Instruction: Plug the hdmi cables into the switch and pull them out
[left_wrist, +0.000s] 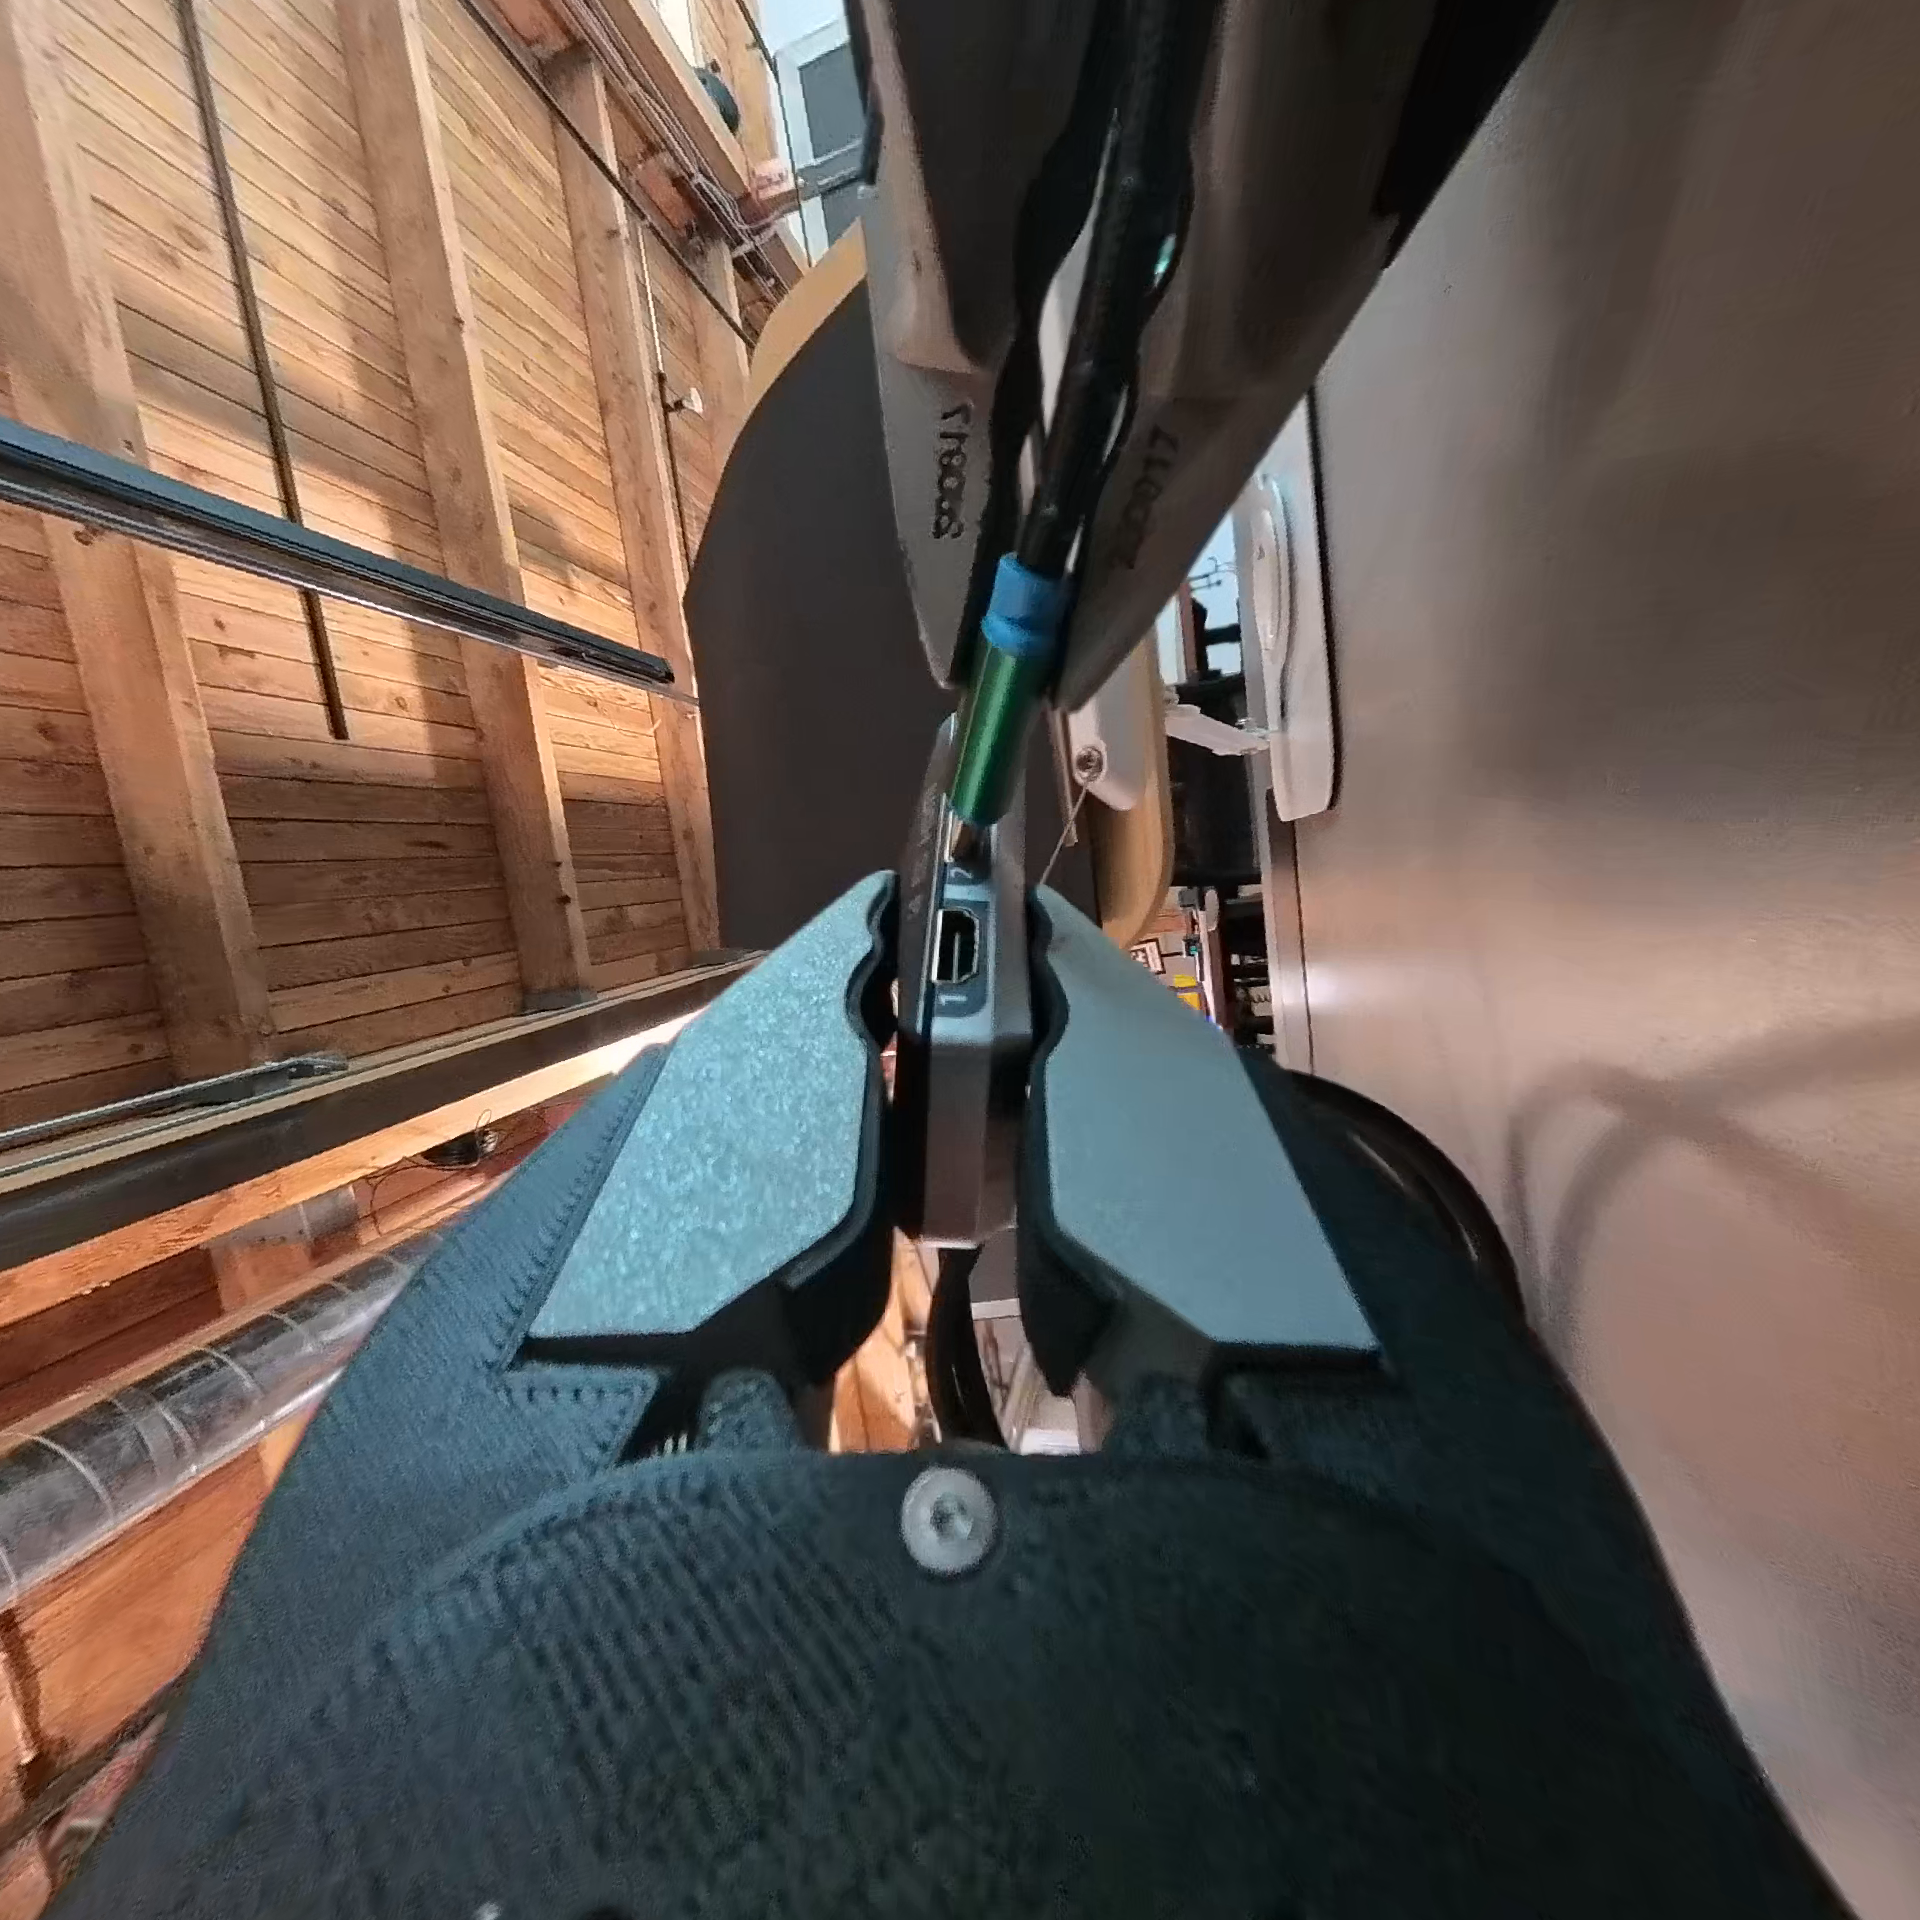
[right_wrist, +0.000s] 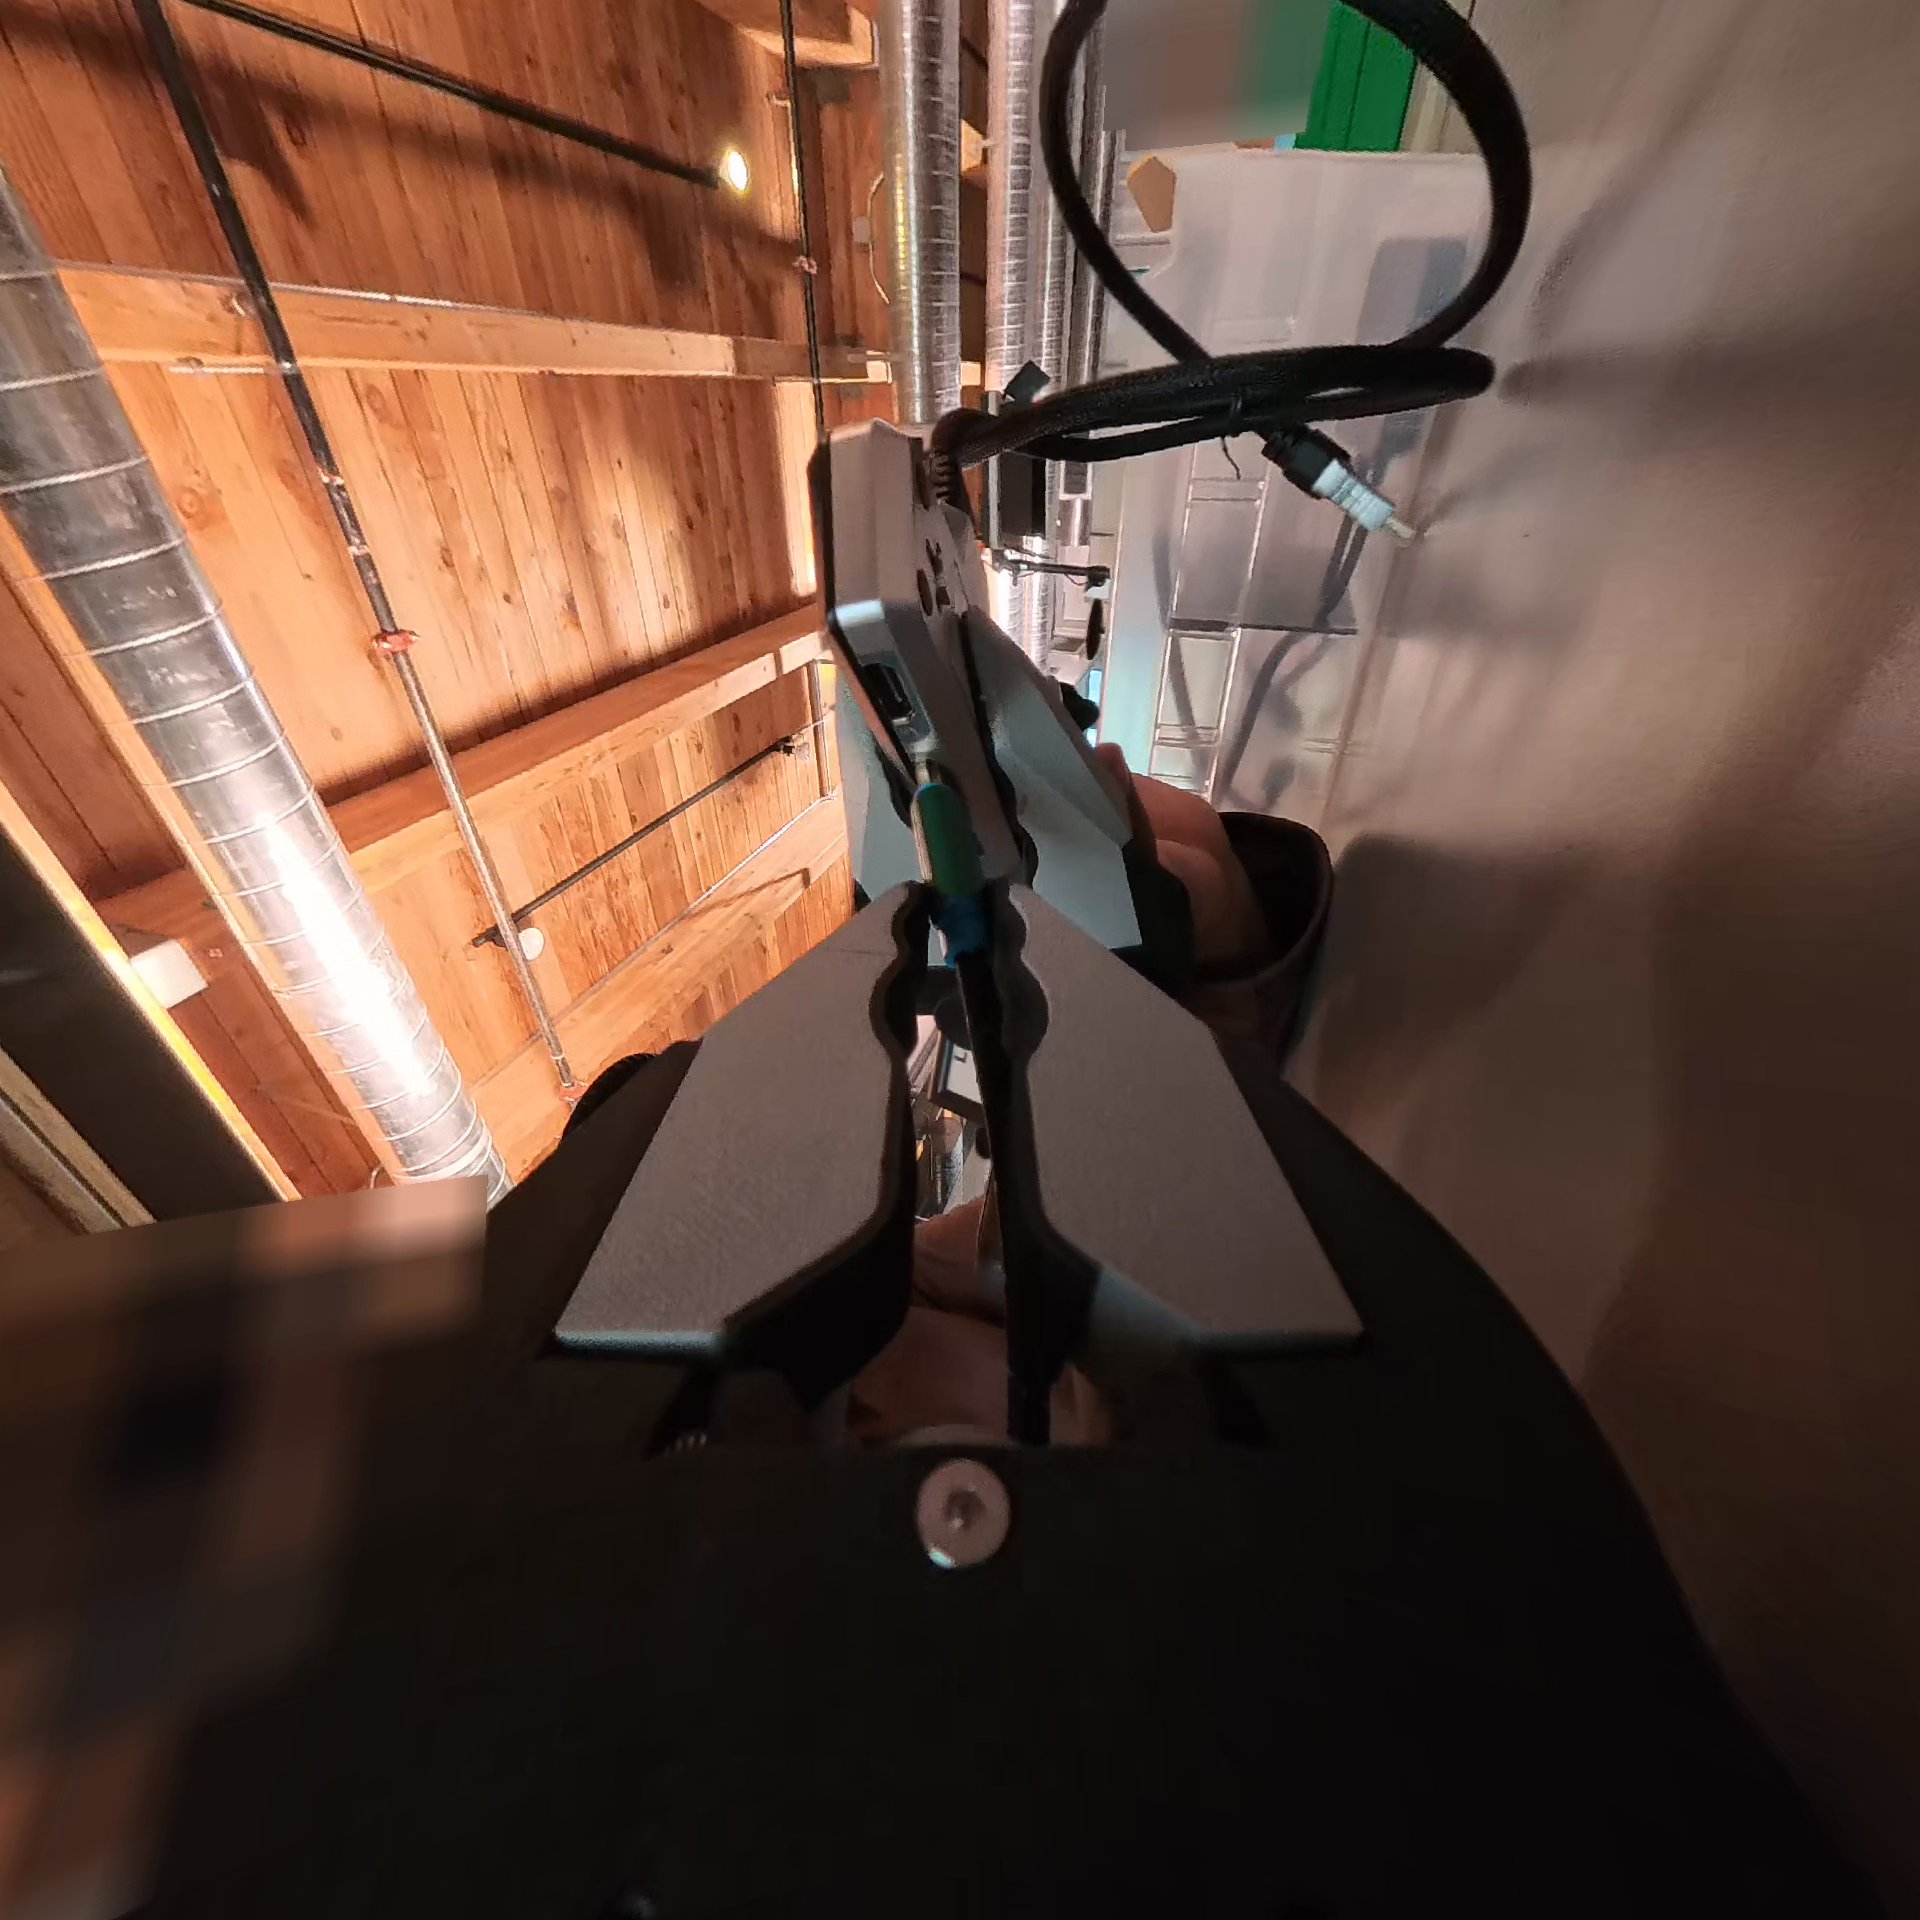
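In the left wrist view my left gripper (left_wrist: 961, 920) is shut on the grey HDMI switch (left_wrist: 956, 1101) and holds it in the air. One HDMI port (left_wrist: 958, 948) faces me, empty. The right gripper (left_wrist: 1003, 675) comes in from above, shut on a green and blue plug (left_wrist: 987, 727). The plug's metal tip is at the switch's edge, just past the empty port; how deep it sits is hidden. In the right wrist view my right gripper (right_wrist: 961, 920) is shut on the plug (right_wrist: 948, 842) and its black cable. A left finger (right_wrist: 1049, 758) clamps the switch (right_wrist: 878, 540).
A black braided cable (right_wrist: 1247, 400) loops from the far end of the switch, and its loose silver plug (right_wrist: 1340, 483) lies toward the pale table surface (right_wrist: 1662, 831). A hand (right_wrist: 1195, 862) is behind the switch. A wooden ceiling with metal ducts (right_wrist: 208, 727) fills the left.
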